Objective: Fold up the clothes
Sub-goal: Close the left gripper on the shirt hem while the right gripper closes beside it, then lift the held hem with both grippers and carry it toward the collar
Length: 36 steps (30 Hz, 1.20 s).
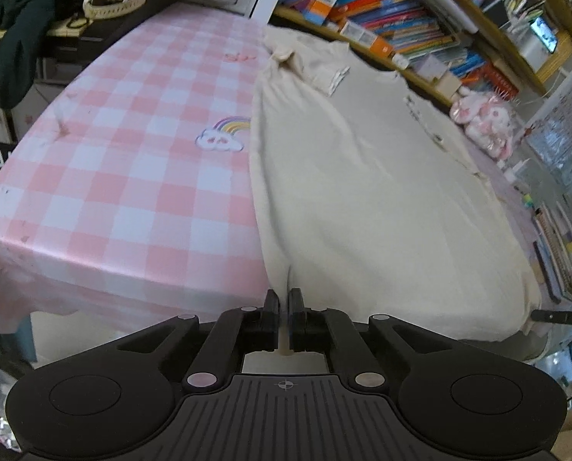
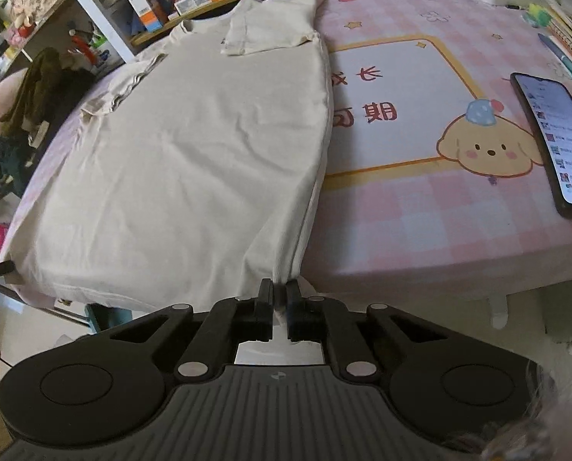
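A cream T-shirt (image 1: 366, 192) lies flat on the pink checked tablecloth (image 1: 124, 176), with both sleeves folded in over its body. My left gripper (image 1: 284, 297) is shut on the shirt's hem at its near left corner, at the table's front edge. In the right wrist view the same shirt (image 2: 194, 153) stretches away from me. My right gripper (image 2: 279, 288) is shut on the hem at the shirt's near right corner. The folded right sleeve (image 2: 270, 27) lies near the collar.
A phone (image 2: 551, 142) with its screen lit lies on the table (image 2: 420, 230) at the right. Bookshelves (image 1: 401, 19) stand behind the table. A plush toy (image 1: 485, 119) sits at the far edge. Notebooks and pens (image 1: 562, 253) lie at the right side.
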Each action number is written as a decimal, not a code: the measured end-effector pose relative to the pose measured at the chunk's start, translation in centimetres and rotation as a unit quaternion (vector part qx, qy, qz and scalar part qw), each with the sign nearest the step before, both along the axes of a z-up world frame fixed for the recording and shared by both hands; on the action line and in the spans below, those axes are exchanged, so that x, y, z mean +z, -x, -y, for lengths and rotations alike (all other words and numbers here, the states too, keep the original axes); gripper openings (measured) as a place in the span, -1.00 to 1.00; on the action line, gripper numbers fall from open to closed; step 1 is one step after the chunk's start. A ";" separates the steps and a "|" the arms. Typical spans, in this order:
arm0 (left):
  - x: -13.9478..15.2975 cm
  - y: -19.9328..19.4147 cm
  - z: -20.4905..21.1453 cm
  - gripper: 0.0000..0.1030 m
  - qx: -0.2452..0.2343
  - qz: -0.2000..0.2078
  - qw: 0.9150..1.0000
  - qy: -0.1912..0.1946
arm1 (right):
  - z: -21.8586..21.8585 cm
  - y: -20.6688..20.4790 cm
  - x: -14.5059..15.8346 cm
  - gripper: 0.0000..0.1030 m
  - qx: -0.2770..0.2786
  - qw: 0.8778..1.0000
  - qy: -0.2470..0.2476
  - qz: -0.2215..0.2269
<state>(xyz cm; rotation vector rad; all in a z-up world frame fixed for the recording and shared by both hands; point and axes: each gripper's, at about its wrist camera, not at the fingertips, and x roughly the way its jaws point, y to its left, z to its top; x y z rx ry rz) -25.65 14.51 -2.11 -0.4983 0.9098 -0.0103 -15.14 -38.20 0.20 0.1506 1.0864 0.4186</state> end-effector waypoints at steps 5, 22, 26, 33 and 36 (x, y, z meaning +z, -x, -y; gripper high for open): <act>-1.1 -0.3 -0.6 -0.84 0.000 -0.018 1.000 0.013 | -0.3 -0.9 -1.3 -0.82 0.002 1.000 0.005 -0.017; -2.3 0.5 -1.3 -0.95 0.003 -0.033 0.998 0.049 | 0.4 -1.4 -2.1 -0.92 -0.004 0.999 0.021 -0.039; -1.6 1.6 -1.2 -0.95 -0.008 -0.034 0.998 0.059 | 2.0 -0.3 -1.2 -0.93 -0.031 0.999 0.015 -0.033; -1.8 3.9 -1.1 -0.95 -0.030 -0.058 0.995 0.080 | 3.2 2.9 -0.3 -0.93 -0.047 0.998 0.005 -0.047; -2.2 5.0 -1.1 -0.95 -0.034 -0.069 0.993 0.095 | 3.4 4.4 -0.4 -0.93 -0.051 0.996 0.004 -0.067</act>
